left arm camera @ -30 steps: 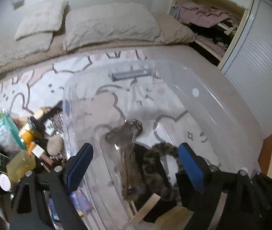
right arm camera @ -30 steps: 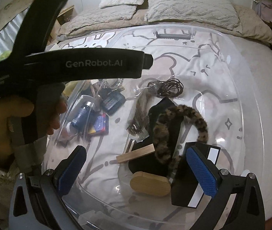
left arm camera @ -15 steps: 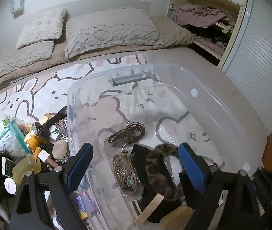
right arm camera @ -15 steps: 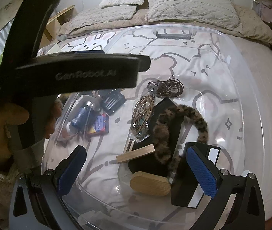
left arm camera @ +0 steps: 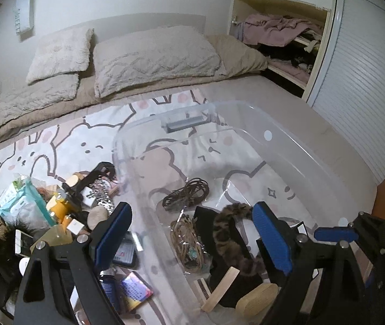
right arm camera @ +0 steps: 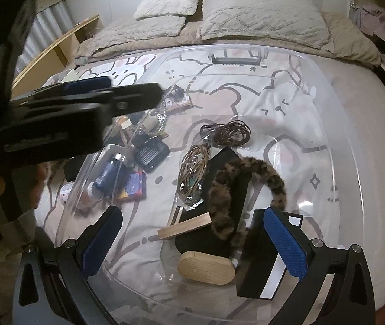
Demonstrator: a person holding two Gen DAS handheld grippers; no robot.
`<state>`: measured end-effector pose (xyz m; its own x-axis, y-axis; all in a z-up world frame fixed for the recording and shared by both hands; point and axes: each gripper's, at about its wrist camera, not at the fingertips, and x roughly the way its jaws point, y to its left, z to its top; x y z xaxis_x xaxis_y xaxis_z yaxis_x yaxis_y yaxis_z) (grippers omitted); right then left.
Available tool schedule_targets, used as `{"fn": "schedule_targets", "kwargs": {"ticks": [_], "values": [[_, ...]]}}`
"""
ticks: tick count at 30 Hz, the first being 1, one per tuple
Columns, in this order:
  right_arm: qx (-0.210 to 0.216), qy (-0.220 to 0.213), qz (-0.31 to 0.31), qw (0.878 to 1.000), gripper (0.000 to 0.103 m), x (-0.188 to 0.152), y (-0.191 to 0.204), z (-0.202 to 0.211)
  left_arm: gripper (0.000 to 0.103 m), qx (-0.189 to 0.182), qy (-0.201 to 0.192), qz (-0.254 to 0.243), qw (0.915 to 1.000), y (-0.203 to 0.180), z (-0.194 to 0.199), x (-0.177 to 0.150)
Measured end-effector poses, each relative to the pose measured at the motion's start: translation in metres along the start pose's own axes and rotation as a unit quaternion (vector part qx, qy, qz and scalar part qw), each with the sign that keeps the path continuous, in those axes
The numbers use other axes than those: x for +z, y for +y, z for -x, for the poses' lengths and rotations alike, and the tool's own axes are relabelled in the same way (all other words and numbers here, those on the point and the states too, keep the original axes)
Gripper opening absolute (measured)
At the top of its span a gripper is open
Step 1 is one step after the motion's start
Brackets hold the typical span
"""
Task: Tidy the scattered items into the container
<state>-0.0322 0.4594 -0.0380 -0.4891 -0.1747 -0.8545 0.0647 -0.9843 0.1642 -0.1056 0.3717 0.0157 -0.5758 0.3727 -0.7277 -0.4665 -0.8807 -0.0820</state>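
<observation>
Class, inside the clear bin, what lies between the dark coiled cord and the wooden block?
A bagged tan cord bundle, seen in the right wrist view, between dark cord and wooden block.

hidden: black box (right arm camera: 260, 268) partly behind right pad | blurred: left gripper (right arm camera: 65, 113) body, left of bin (right arm camera: 336, 162) | cut off: bin's near rim

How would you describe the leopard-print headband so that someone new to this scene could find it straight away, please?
Start at the clear plastic bin on the bed. On its floor, near the closer end, the headband arches over a flat black box. It is the only furry, spotted item there; the cord bundles beside it are thin and wiry, and the wooden pieces are smooth and pale.
</observation>
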Motion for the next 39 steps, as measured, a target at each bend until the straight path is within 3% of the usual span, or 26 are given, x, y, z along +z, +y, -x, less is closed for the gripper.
{"fn": "schedule_targets", "kwargs": {"ticks": [3,10,18,28,39], "values": [[-0.007,-0.008,-0.003,1.0,0.103,0.001,0.0,0.001,0.103,0.004,-0.002,0.001,1.0,0.008,0.008,-0.006],[-0.027,-0.042,-0.027,0.998,0.103,0.005,-0.007,0.006,0.103,0.023,-0.019,-0.01,0.9995,0.024,0.025,-0.021],[-0.047,-0.084,-0.042,0.994,0.103,0.008,-0.006,0.016,0.103,0.015,-0.024,-0.007,0.9996,0.032,0.038,-0.028],[-0.069,-0.145,-0.001,0.987,0.103,0.01,0.032,0.047,0.103,-0.009,-0.05,0.011,0.9987,0.047,0.066,-0.039],[-0.099,-0.214,0.019,0.972,0.103,0.002,0.075,0.093,0.103,0.013,-0.098,0.017,0.9949,0.074,0.112,-0.052]]}}
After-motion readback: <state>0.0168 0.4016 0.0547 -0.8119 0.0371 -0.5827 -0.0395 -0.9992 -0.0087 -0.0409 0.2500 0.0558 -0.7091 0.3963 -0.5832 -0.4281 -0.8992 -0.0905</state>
